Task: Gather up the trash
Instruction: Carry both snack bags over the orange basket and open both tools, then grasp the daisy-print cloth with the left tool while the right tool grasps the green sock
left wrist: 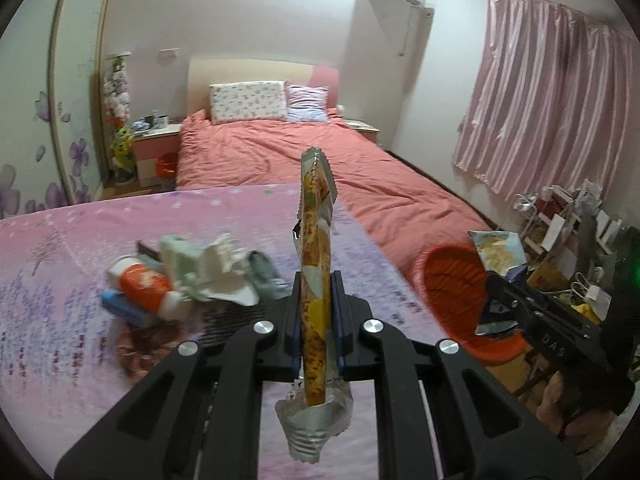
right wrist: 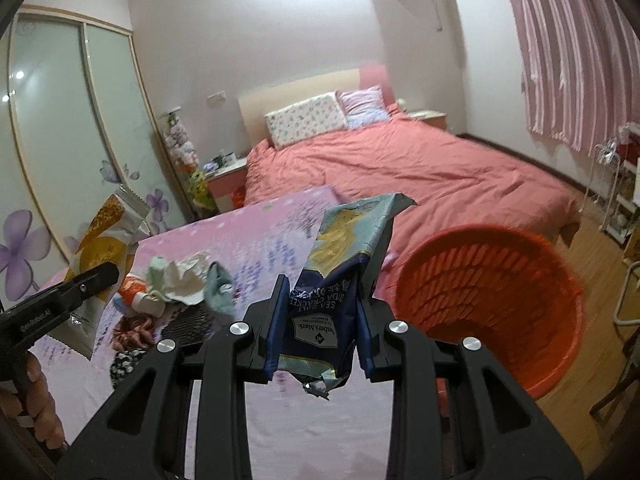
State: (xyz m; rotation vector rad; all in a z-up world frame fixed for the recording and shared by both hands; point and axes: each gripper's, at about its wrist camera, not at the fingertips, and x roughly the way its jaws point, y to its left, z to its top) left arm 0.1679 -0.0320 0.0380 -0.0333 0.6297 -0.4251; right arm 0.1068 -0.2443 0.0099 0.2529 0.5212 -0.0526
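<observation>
Two grippers loaded. Left gripper (left wrist: 316, 316) fingers clenched on snack wrapper (left wrist: 316, 248), long axis pointing away, over pink-covered surface (left wrist: 60, 280). Right gripper (right wrist: 320, 328) fingers clenched on cracker bag (right wrist: 344, 264). Orange basket (right wrist: 560, 304) on floor, right of both; right gripper nearer. Remaining trash pile (left wrist: 188, 276) far left on surface; contents blurred, probably tissues, tube.

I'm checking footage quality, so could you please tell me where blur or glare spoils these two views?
Left wrist view: the trash pile on the table is motion-smeared, while the snack wrapper stays sharp. Right wrist view: ceiling glare washes out the top, and the orange basket rim is blurred.
</observation>
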